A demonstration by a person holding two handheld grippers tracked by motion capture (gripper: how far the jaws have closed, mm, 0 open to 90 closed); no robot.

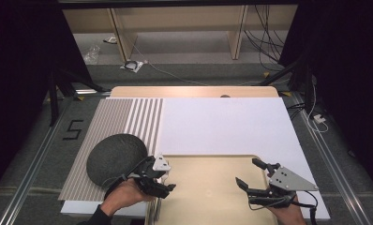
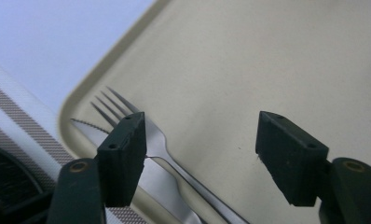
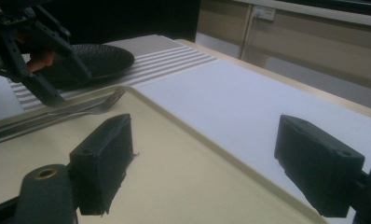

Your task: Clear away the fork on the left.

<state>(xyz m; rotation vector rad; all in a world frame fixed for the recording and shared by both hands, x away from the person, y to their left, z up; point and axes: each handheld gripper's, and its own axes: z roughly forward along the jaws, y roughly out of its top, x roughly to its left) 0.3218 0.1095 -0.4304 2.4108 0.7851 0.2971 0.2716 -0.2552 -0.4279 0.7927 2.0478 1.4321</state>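
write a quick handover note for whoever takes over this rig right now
Left tool: open, nothing between its jaws, above the beige plastic tray's left edge.
Right tool: open and empty, above the tray's right part.
Silver metal fork and silver serrated knife lie side by side along the tray's left edge.
Dark round textured plate sits on the striped grey placemat, left of the tray.
Done: cutlery on tray.
Left: probably the plate, untouched for now.

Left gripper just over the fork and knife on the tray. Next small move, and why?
Probably lift the left gripper clear of the tray. Its jaws stand open with nothing between them, and the fork and knife lie flat side by side at the tray's edge, so both look set down. The right gripper hangs open over the tray, also holding nothing.
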